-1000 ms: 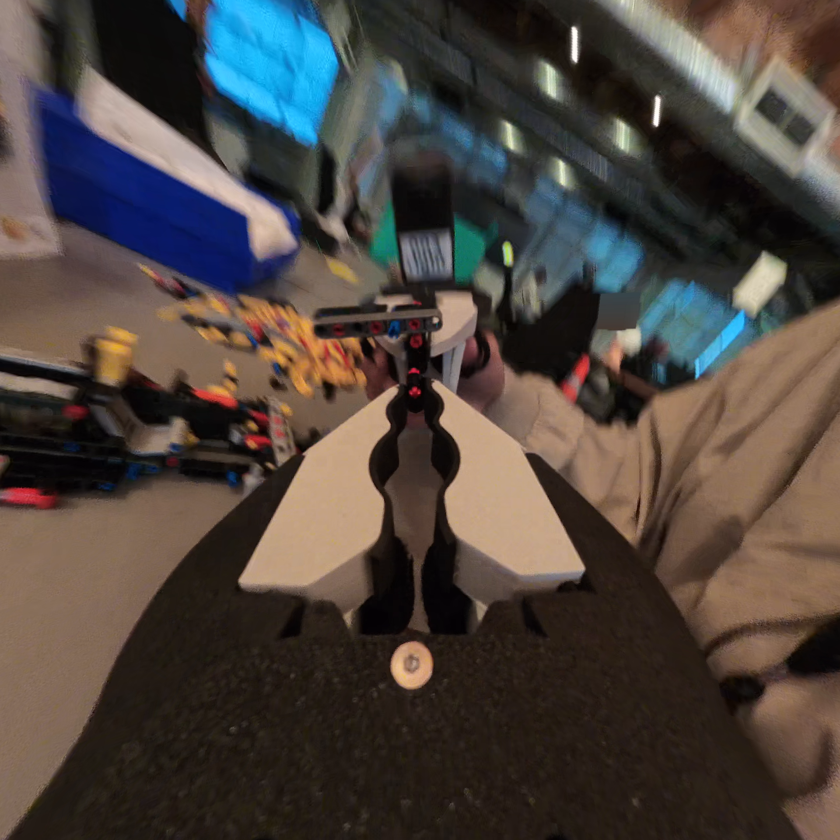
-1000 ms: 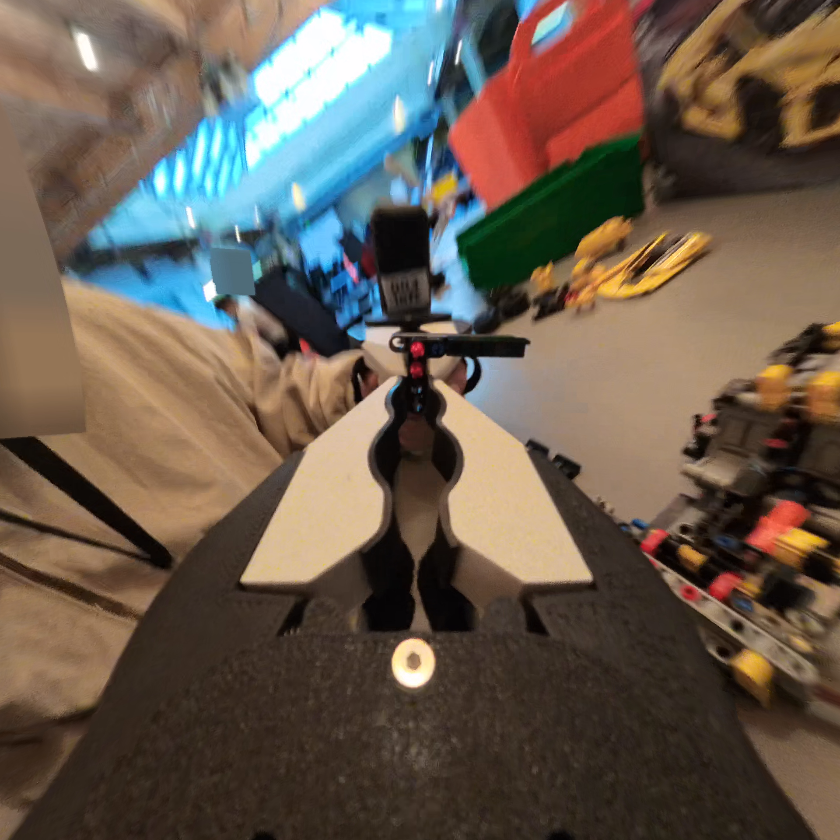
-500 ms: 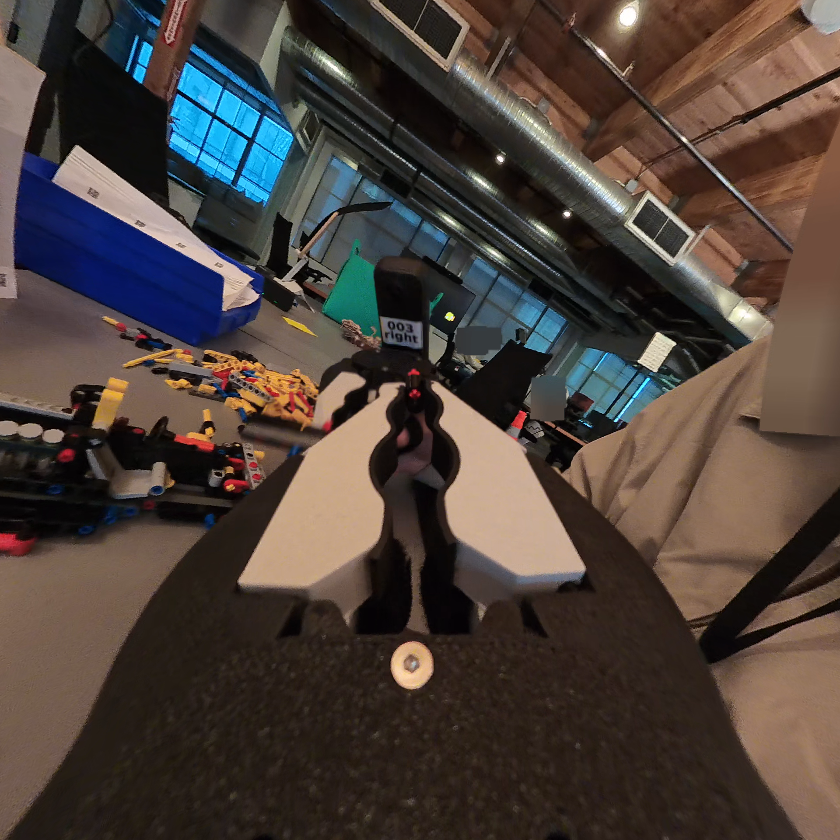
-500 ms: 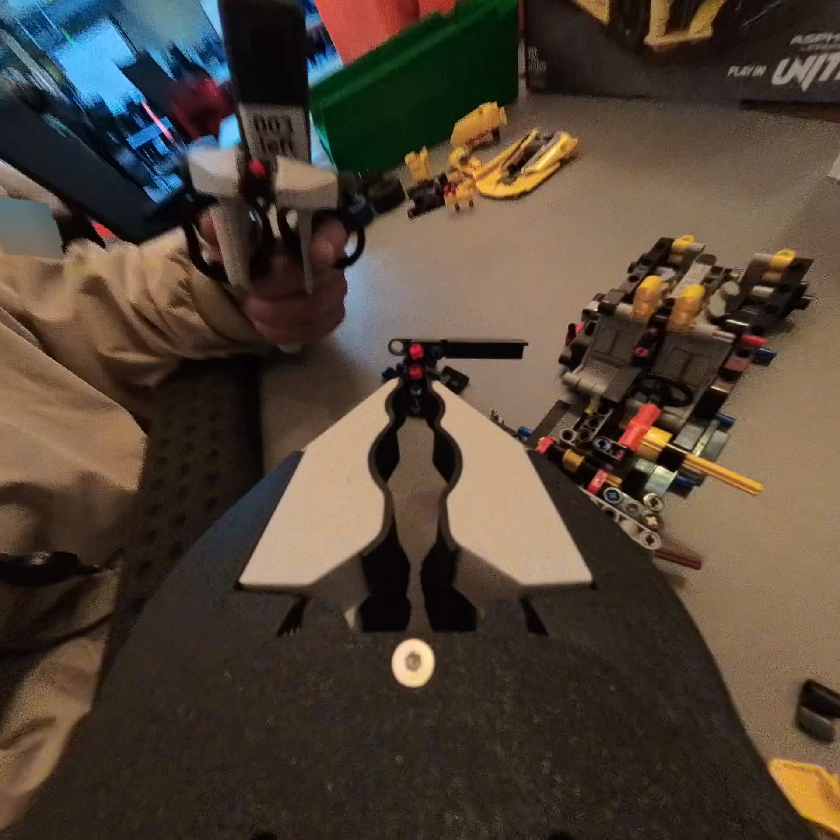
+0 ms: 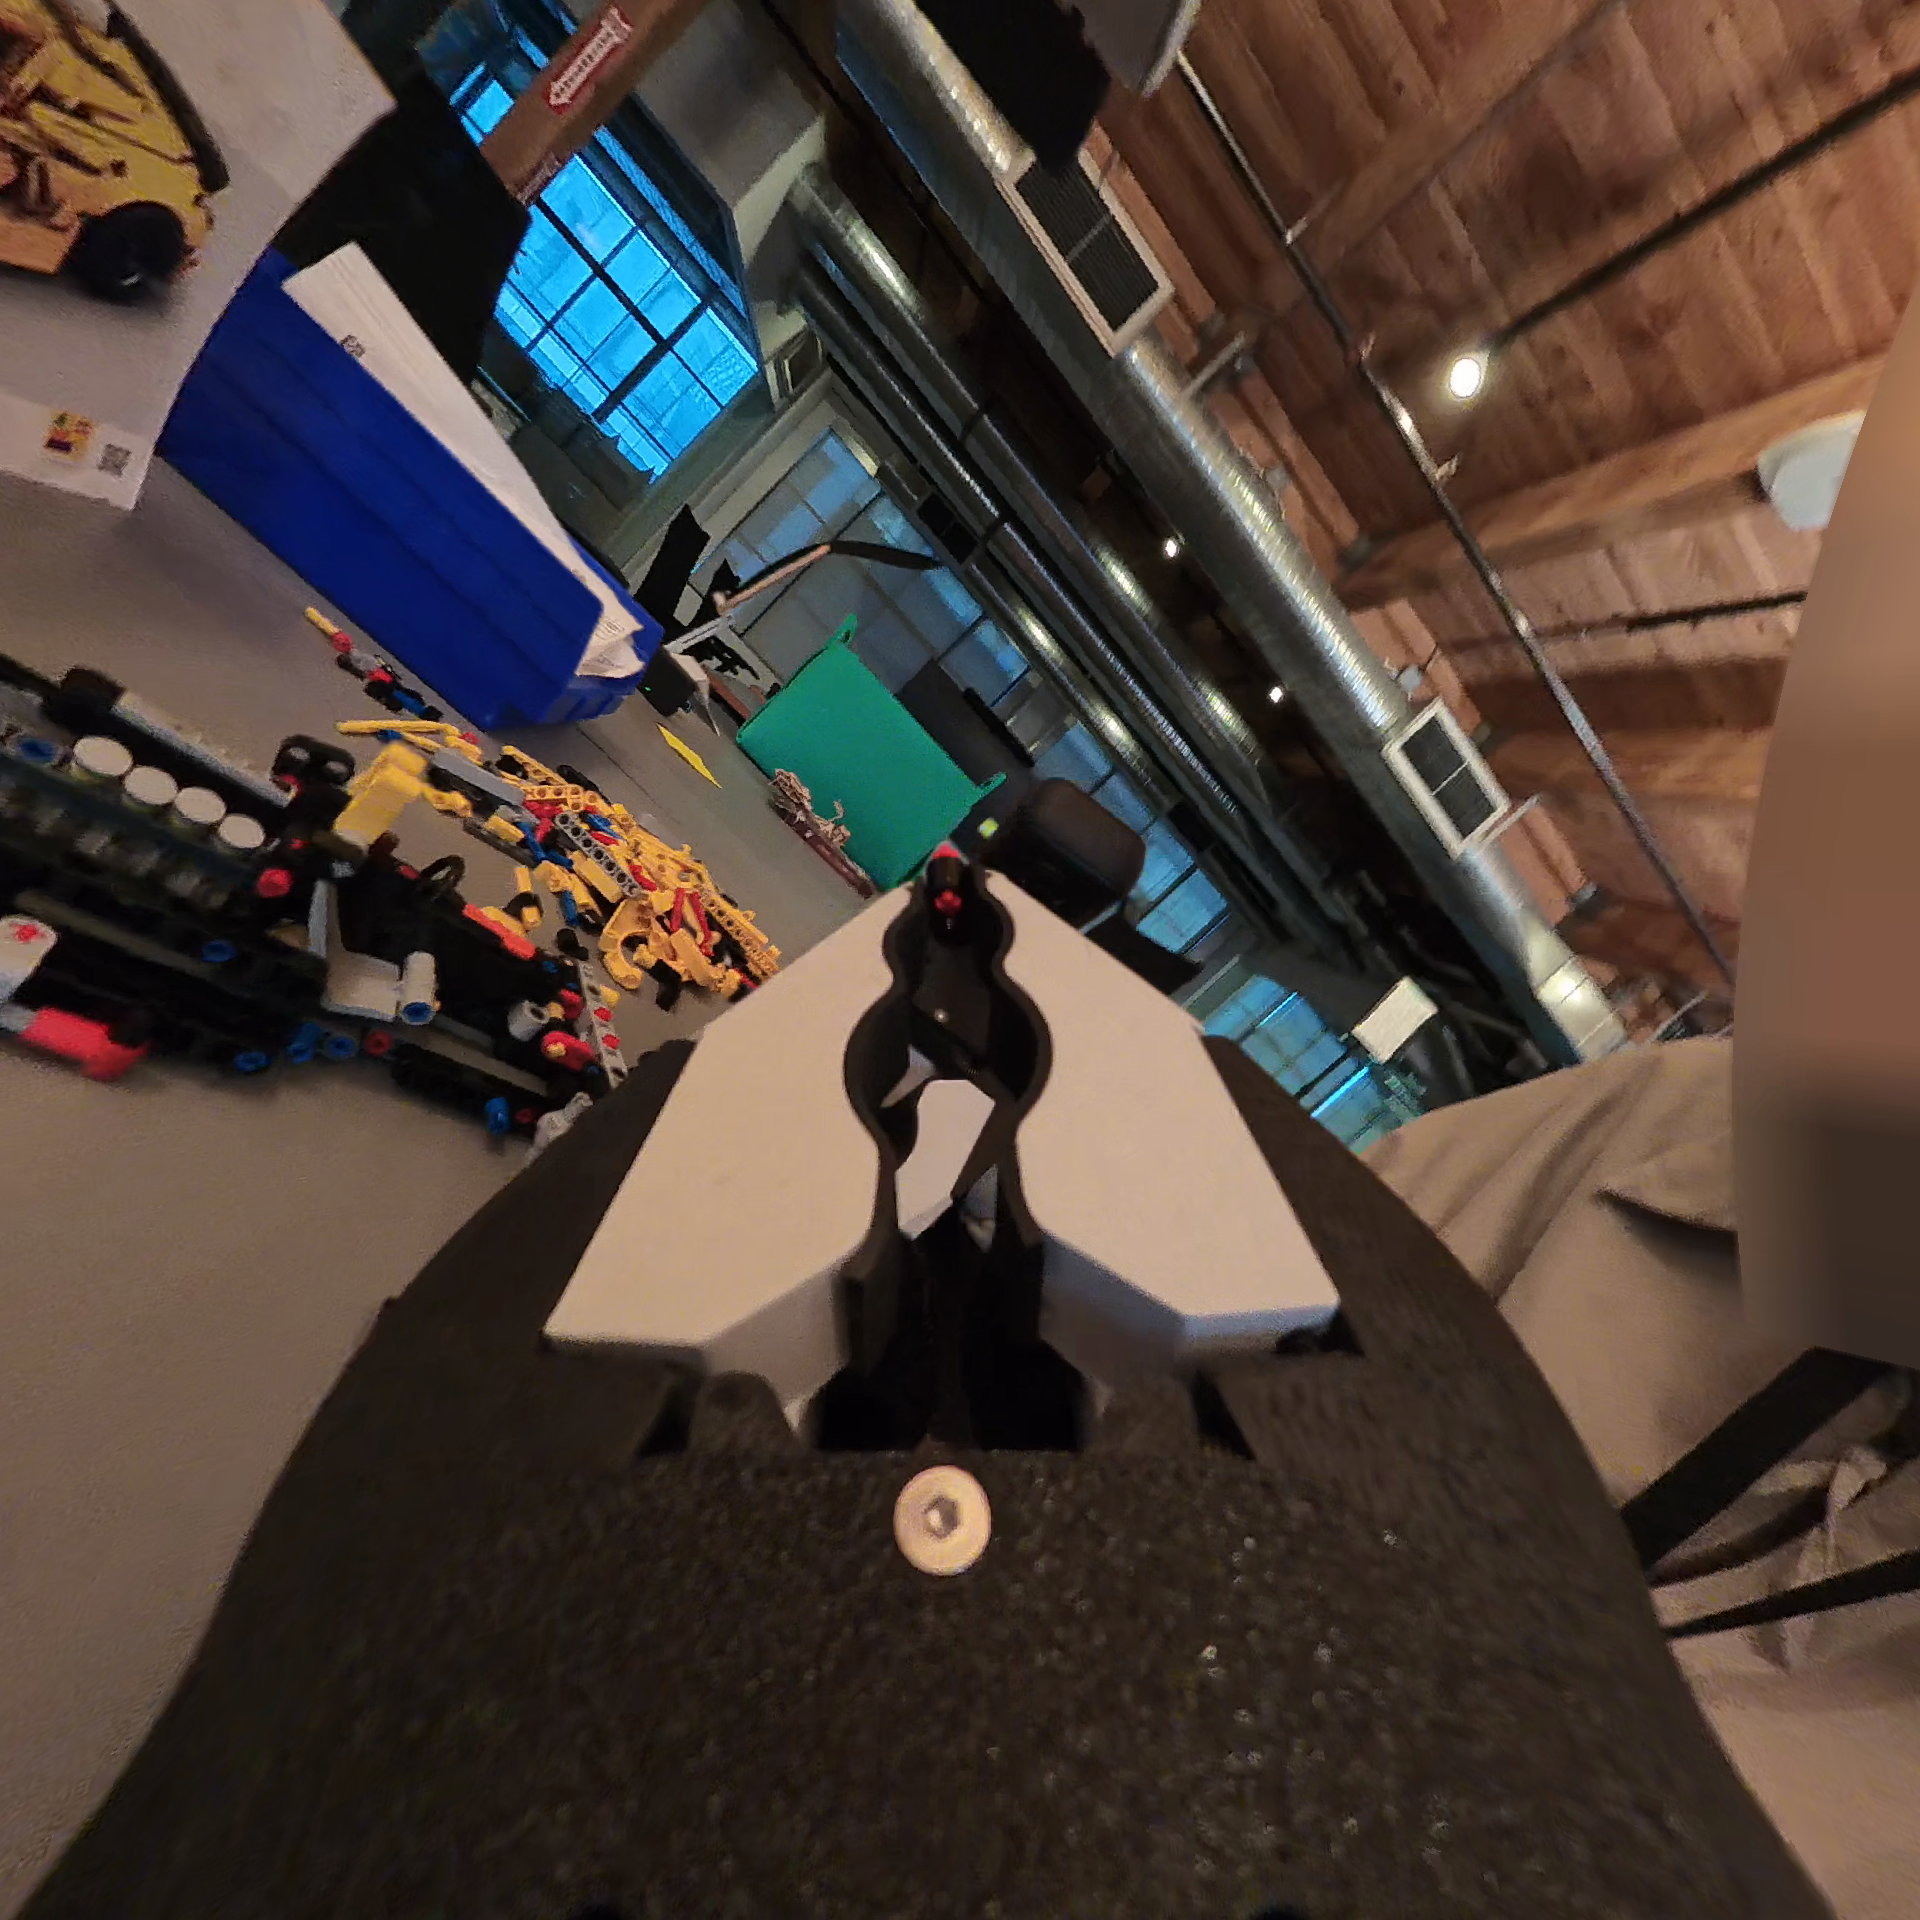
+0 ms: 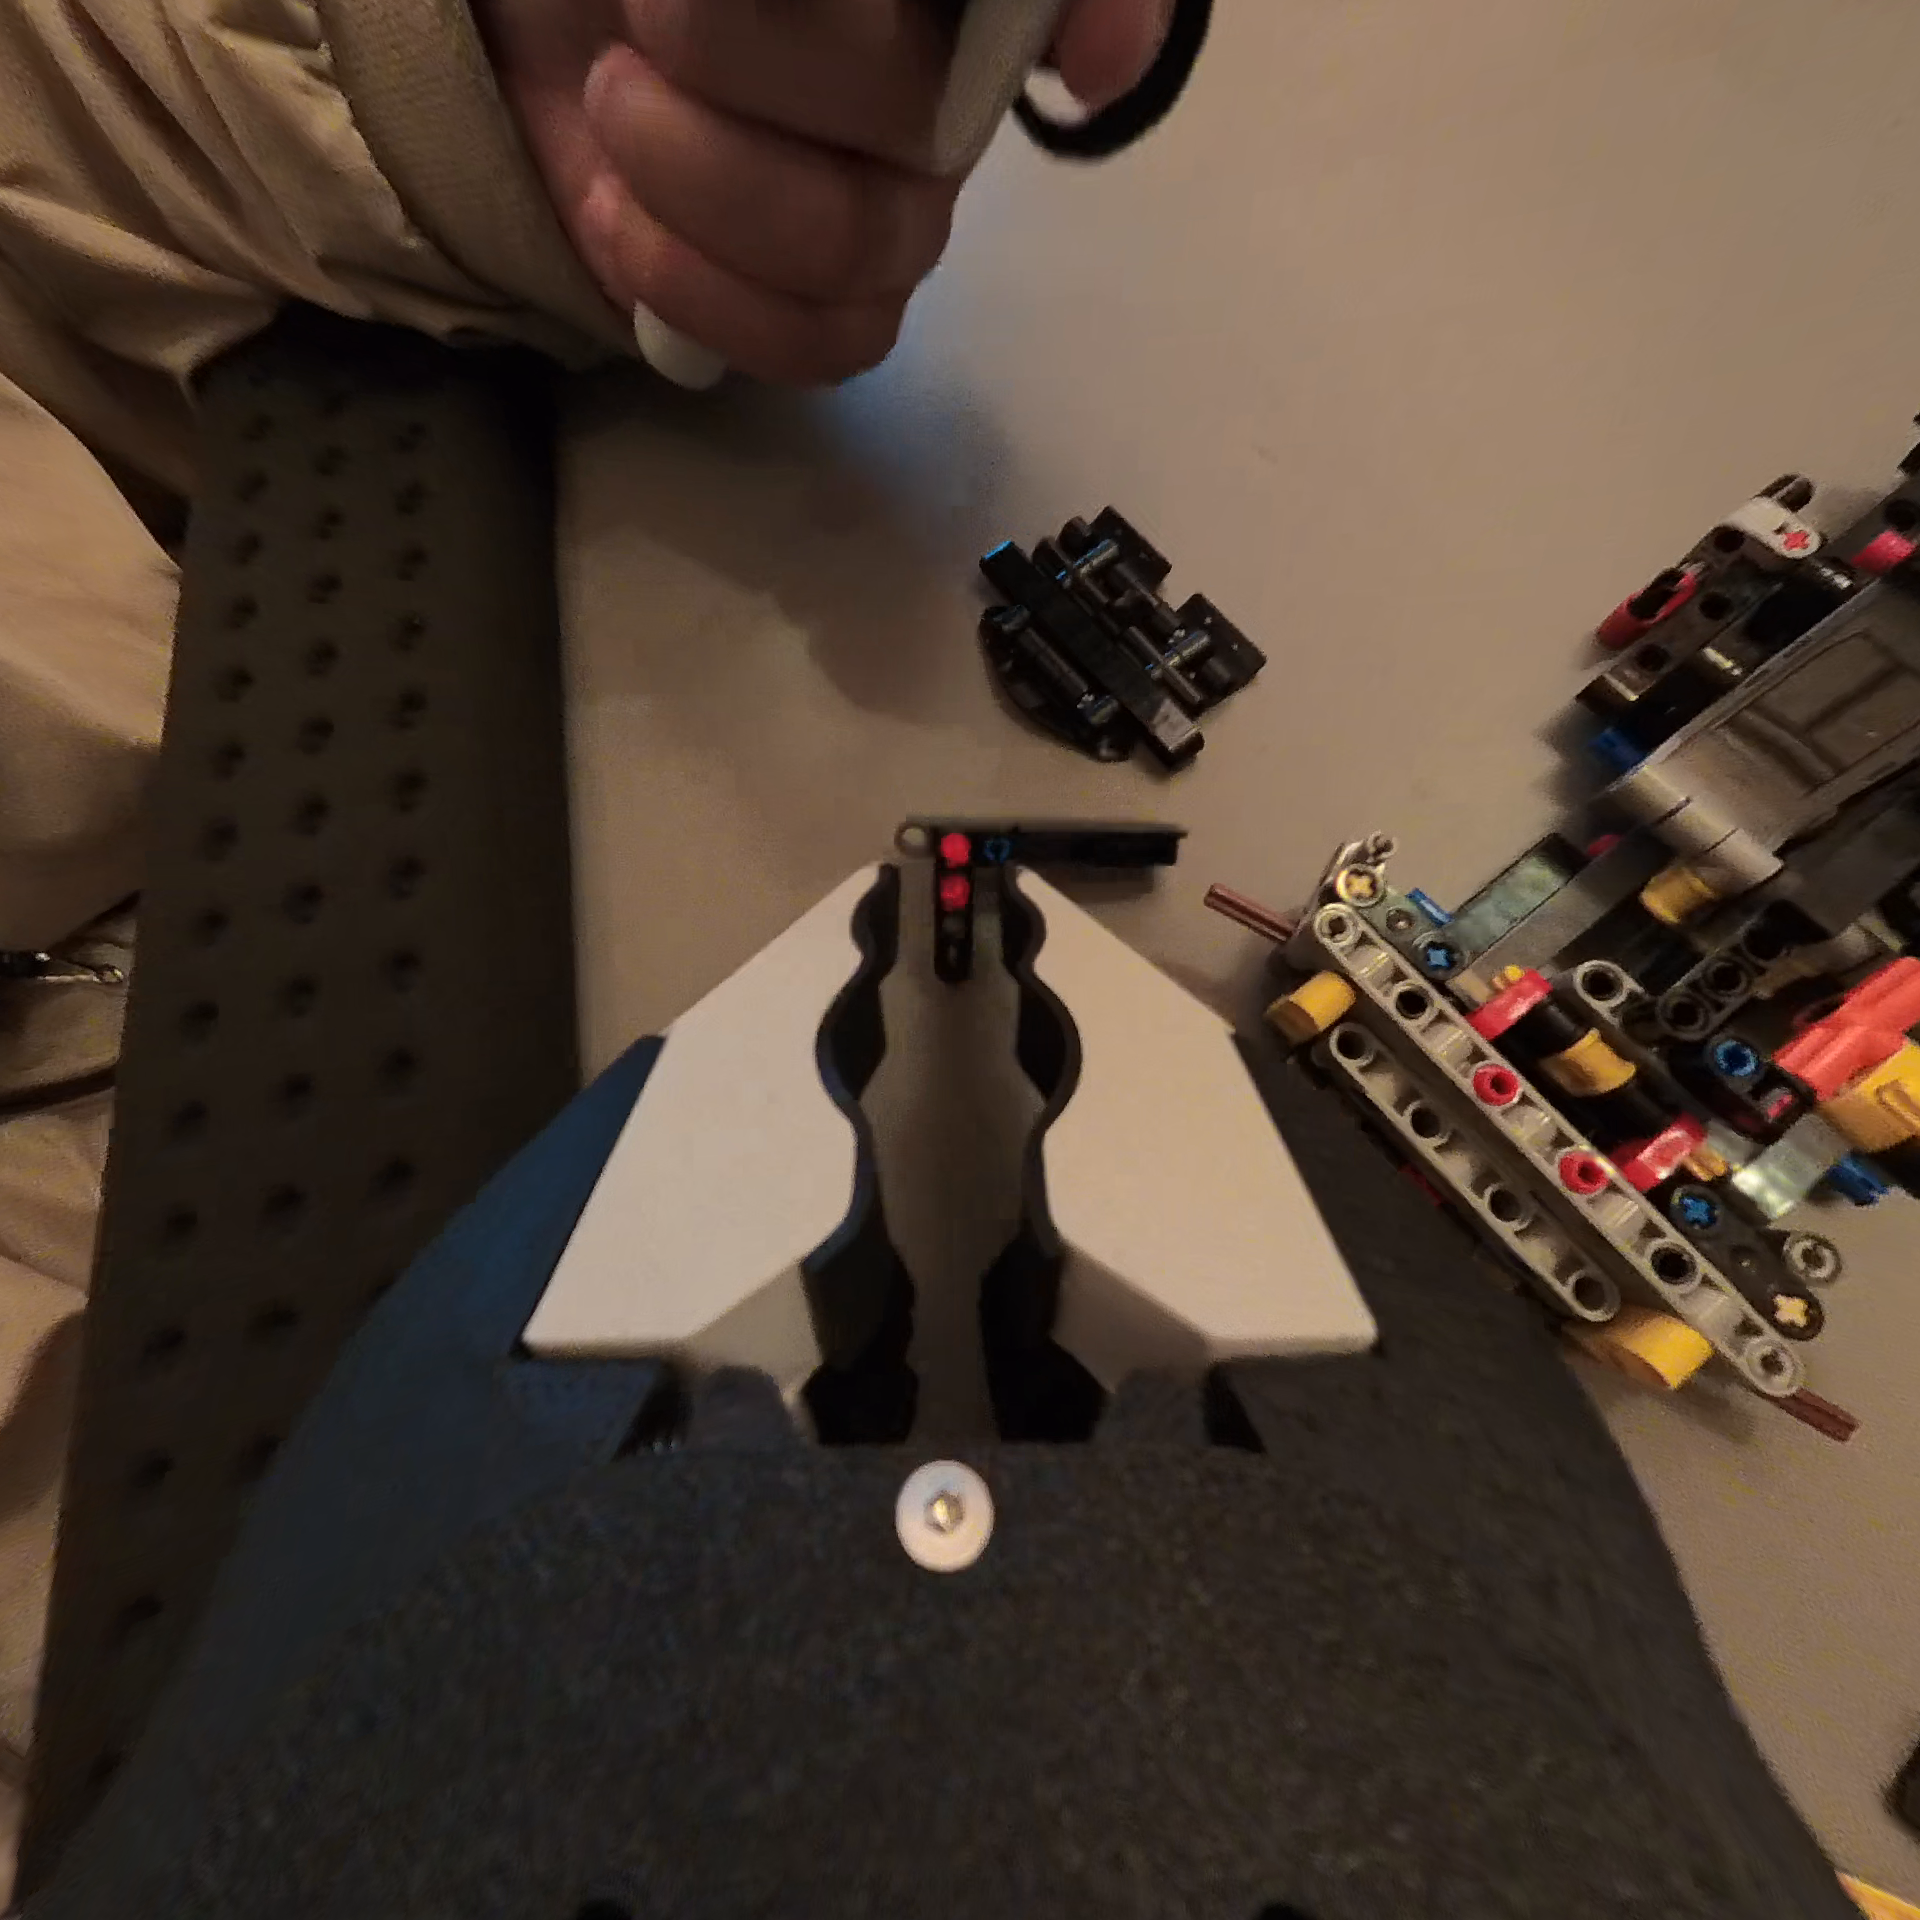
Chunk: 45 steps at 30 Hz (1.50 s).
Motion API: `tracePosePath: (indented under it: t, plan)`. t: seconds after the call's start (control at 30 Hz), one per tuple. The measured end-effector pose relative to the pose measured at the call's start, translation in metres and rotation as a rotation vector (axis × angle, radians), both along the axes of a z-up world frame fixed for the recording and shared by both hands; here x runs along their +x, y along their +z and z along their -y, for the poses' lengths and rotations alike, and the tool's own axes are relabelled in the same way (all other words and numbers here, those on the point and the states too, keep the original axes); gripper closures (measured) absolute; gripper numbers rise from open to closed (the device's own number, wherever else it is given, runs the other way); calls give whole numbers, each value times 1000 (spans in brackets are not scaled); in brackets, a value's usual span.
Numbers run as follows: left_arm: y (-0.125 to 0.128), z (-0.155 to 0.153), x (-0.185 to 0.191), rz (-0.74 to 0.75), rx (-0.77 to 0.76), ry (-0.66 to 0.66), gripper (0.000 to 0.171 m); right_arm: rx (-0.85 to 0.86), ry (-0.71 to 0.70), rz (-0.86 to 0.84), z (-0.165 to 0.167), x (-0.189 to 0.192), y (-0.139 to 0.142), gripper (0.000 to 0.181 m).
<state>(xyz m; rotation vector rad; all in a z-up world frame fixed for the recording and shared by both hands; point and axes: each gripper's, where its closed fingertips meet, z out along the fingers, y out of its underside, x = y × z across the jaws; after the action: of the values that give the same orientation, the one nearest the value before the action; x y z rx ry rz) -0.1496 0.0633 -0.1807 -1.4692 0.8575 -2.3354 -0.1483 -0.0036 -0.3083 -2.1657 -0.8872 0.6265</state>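
My left gripper (image 5: 948, 904) is tilted up toward the ceiling and shut on a small black brick piece with a red pin (image 5: 943, 900) at its tips. My right gripper (image 6: 954, 883) points down at the grey table (image 6: 1403, 364) with its jaws apart. A black L-shaped beam with red pins (image 6: 1023, 847) sits between its tips, its short leg in the gap and touching neither finger that I can see. A hand (image 6: 748, 208) holding the left gripper's handle is just above it.
A small black brick assembly (image 6: 1122, 644) lies beyond the beam. A partly built brick model (image 6: 1558, 1091) is at the right, also in the left wrist view (image 5: 260, 966). A yellow parts pile (image 5: 623, 883), blue bin (image 5: 384, 499), green bin (image 5: 862, 758) and perforated dark strip (image 6: 312, 831) are nearby. My hands' fingertips stand some 15 centimeters from each other.
The two grippers pulled apart. My right gripper tipped down toward the table and its jaws opened around the L-shaped beam. My left gripper rolled and tilted further upward, still shut.
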Motion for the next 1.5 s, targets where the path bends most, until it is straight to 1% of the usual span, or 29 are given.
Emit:
tracePosePath:
  t: [0.03,0.1,0.13,0.17,0.23,0.27,0.3,0.37,0.43,0.47,0.57,0.6,0.63,0.73,0.8,0.9,0.97,1.07,1.13,1.2,1.3,1.4,1.5]
  plan:
    - [-1,-3,0,0,-40,-6,165,11,-14,-23,-3,0,7,157]
    - [-1,-6,0,2,-102,-15,164,96,-66,-72,-14,0,32,150]
    - [-2,-6,1,3,-127,-24,164,199,-127,-92,-25,3,53,144]
    - [-2,-5,1,4,-150,-36,164,317,-209,-110,-37,7,75,133]
    - [-2,-2,3,5,-197,-56,165,503,-367,-130,-52,13,108,136]
    - [-2,0,4,6,-223,-66,165,576,-414,-128,-55,11,118,136]
    - [-2,2,5,9,-250,-80,165,634,-449,-107,-57,8,121,136]
    - [-3,7,7,11,-290,-110,165,699,-496,-6,-62,3,115,135]
    - [-2,12,8,11,-304,-131,165,710,-491,88,-64,-3,106,130]
    - [-3,14,8,8,-299,-136,165,741,-497,114,-64,-4,109,132]
    - [-3,19,9,5,-289,-156,165,831,-507,182,-60,-3,117,150]
    - [-2,21,9,5,-289,-167,165,846,-502,200,-60,-3,118,160]
    - [-3,22,9,1,-288,-171,165,846,-505,217,-60,0,116,163]
    - [-3,26,7,-1,-282,-198,165,835,-469,168,-57,-1,117,166]
    - [-3,28,7,-6,-248,-211,164,843,-442,174,-55,-2,118,166]
    - [-1,22,1,1,-214,-204,164,881,-416,170,-51,0,123,166]
    - [-2,16,-1,0,-230,-183,164,849,-353,111,-49,-6,122,166]
    - [0,6,-4,16,-243,-147,164,830,-355,-29,-48,-4,130,166]
    - [2,9,-5,22,-202,-157,164,839,-337,-44,-46,-5,132,167]
    - [3,20,-5,15,-143,-191,162,824,-296,-70,-44,-12,129,167]
    - [4,34,-6,14,-95,-247,160,816,-261,-55,-43,-17,125,166]
    - [0,39,-6,-6,-51,-253,164,805,-257,-32,-44,-18,121,166]
    - [-2,37,-4,-25,7,-205,165,814,-285,16,-47,-14,119,167]
